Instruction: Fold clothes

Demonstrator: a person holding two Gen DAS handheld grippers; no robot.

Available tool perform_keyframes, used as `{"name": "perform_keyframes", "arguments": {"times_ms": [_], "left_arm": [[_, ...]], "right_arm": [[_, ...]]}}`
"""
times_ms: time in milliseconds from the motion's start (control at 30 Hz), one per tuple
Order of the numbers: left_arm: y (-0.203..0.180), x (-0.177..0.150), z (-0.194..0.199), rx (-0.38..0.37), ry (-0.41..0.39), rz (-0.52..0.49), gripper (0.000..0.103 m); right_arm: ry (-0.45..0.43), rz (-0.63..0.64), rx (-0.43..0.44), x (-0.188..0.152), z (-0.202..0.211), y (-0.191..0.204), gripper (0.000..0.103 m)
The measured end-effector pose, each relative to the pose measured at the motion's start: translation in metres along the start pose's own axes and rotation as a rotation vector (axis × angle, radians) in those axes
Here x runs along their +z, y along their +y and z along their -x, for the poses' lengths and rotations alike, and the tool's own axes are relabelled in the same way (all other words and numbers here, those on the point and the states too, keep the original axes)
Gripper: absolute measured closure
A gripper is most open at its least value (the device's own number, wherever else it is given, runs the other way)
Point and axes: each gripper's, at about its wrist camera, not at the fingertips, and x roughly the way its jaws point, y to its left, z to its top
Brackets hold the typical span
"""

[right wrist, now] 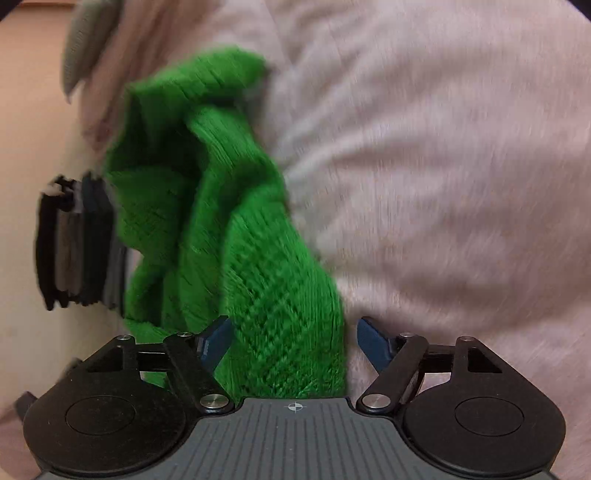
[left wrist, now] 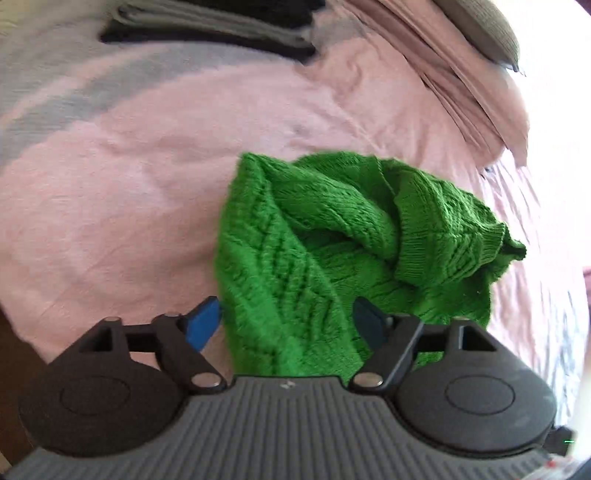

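Both claws gape wide: the left gripper (left wrist: 290,325) and right gripper (right wrist: 293,345) each straddle the green knitted sweater (left wrist: 332,243) without pinching it. It lies crumpled on the pink bedsheet (left wrist: 129,192), a stack of folded clothes (left wrist: 207,26) well beyond

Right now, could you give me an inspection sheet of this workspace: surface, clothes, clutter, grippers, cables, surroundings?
Surface: pink bedsheet, wrinkled.
Job's things: green sweater, bunched up and unfolded on the sheet.
Clutter: stack of folded clothes, dark and grey, at the far edge; pink pillow with a grey cushion on it.
Grippers: left gripper open over the sweater's near end; right gripper open, sweater between its jaws, pads not pressing.
Cables: nothing seen.
Surroundings: pale wall beside the bed; picture blurred.
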Motion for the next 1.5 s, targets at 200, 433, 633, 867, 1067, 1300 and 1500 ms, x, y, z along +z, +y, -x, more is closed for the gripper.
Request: {"name": "perform_keyframes", "arguments": {"times_ms": [200, 433, 633, 867, 1067, 1300, 1500], "left_arm": [[-0.012, 0.018, -0.049, 0.063, 0.121, -0.033, 0.069], [-0.083, 0.036, 0.020, -0.164, 0.077, -0.196, 0.089], [-0.205, 0.085, 0.086, -0.490, -0.110, -0.304, 0.090], [-0.226, 0.056, 0.139, -0.632, -0.217, -0.321, 0.089], [-0.175, -0.047, 0.085, -0.418, 0.154, -0.400, 0.079], [-0.131, -0.071, 0.039, -0.115, 0.276, -0.447, 0.075], [-0.198, -0.023, -0.012, -0.158, 0.141, -0.550, 0.065]], "right_arm": [[-0.094, -0.159, 0.157, -0.007, 0.011, -0.005, 0.098], [-0.406, -0.047, 0.418, 0.032, 0.149, 0.051, 0.101], [-0.727, 0.197, 0.590, 0.093, 0.281, 0.137, 0.101], [-0.860, 0.410, 0.581, 0.055, 0.409, 0.127, 0.101], [-0.395, 0.238, -0.036, -0.022, 0.365, 0.002, 0.096], [-0.192, 0.221, -0.511, -0.018, 0.314, -0.079, 0.058], [-0.391, 0.308, -0.299, 0.076, 0.277, -0.067, 0.057]]}}
